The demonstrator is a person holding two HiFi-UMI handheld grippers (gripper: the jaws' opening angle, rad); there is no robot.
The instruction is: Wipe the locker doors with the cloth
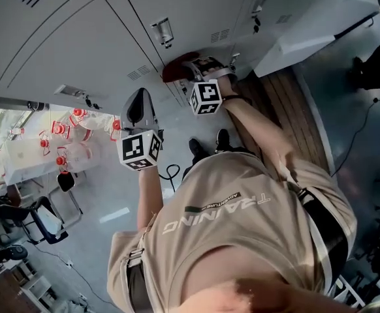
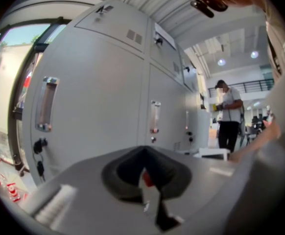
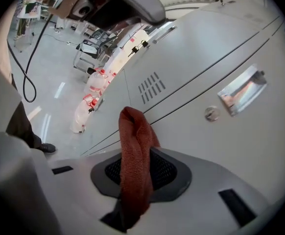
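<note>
Right gripper view: right gripper (image 3: 135, 180) clamps red cloth (image 3: 136, 141) in its fingers; press it flat to locker door (image 3: 206, 58). Left gripper (image 2: 147, 180) fingers together, empty.

Grey floor (image 1: 102, 191) is carrying the lockers (image 1: 66, 44). Clear jugs with red caps (image 1: 85, 154) are standing beside them. A chair (image 1: 41, 218) is standing near the jugs.

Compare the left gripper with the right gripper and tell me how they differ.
The right gripper is shut on a rust-red woven cloth; the left gripper is shut on nothing. In the head view the right gripper is close to the grey metal locker doors, the left gripper farther back. Both face those doors.
</note>
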